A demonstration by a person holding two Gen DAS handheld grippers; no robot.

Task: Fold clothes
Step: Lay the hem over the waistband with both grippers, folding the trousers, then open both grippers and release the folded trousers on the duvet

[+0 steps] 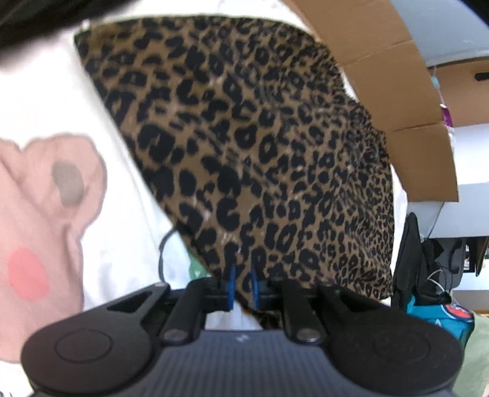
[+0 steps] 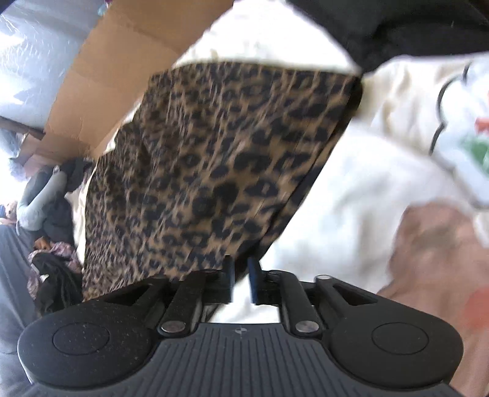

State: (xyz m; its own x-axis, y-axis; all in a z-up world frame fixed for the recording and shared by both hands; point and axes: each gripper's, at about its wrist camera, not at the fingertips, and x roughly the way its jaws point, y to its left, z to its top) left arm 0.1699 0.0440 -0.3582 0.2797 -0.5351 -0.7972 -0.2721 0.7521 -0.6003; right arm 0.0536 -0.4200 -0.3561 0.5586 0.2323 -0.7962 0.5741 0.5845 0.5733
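A folded leopard-print garment (image 1: 244, 146) lies on a white cover with cartoon prints (image 1: 122, 213). In the left wrist view its near corner runs down to my left gripper (image 1: 243, 285). The blue pads stand a narrow gap apart, with the corner showing between them, and they do not clearly press on it. In the right wrist view the garment (image 2: 214, 158) stretches away from my right gripper (image 2: 241, 274). That gripper is slightly open, with the white cover (image 2: 351, 198) showing in the gap and the garment's edge beside the left pad.
A cardboard box (image 1: 382, 76) stands behind the garment, also in the right wrist view (image 2: 116, 61). Dark clothes and a bag (image 1: 428, 268) sit at the right. A pile of clothes (image 2: 55, 268) lies at the left. A black cloth (image 2: 412, 27) covers the far corner.
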